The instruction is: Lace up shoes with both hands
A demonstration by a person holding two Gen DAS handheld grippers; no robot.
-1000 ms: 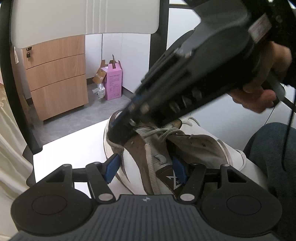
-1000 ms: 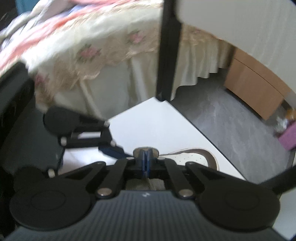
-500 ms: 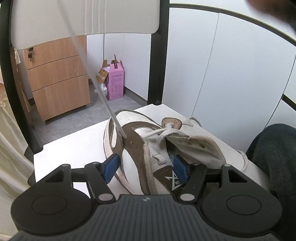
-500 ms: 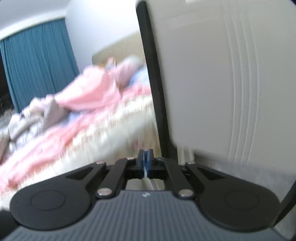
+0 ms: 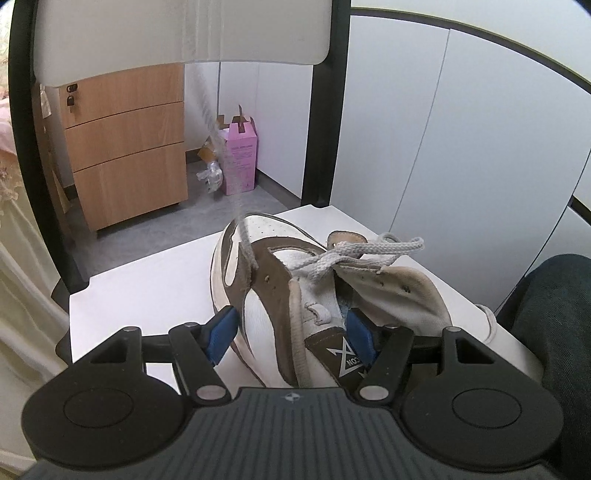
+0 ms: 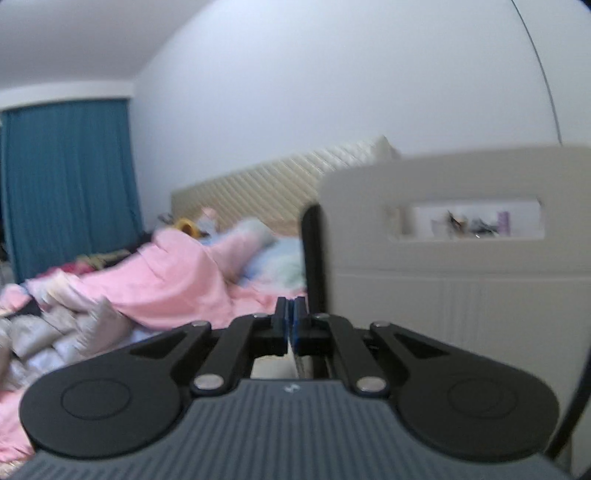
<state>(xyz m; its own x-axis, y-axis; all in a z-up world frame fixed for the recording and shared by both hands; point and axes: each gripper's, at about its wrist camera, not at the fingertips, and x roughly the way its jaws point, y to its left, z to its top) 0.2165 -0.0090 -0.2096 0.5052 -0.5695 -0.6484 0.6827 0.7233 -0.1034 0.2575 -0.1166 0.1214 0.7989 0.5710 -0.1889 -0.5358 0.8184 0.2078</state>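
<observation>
Shoe (image 5: pixel 280 295), white leather with brown suede panels, sits on the white counter (image 5: pixel 147 280), gripped at the ankle by the left claw (image 5: pixel 291 328). Right claw (image 6: pixel 290 325), gone from above the shoe, is clamped on the woven lace (image 5: pixel 245 243), now drawn taut upward past the chair back (image 5: pixel 181 33).

Shoe (image 5: pixel 280 295): white, brown panels. Lace (image 5: pixel 354 254): grey. Box (image 5: pixel 242 158): pink. Drawers (image 5: pixel 127 147): wood-toned. Curtain (image 6: pixel 70 177): teal. Blanket (image 6: pixel 166 284): pink.
</observation>
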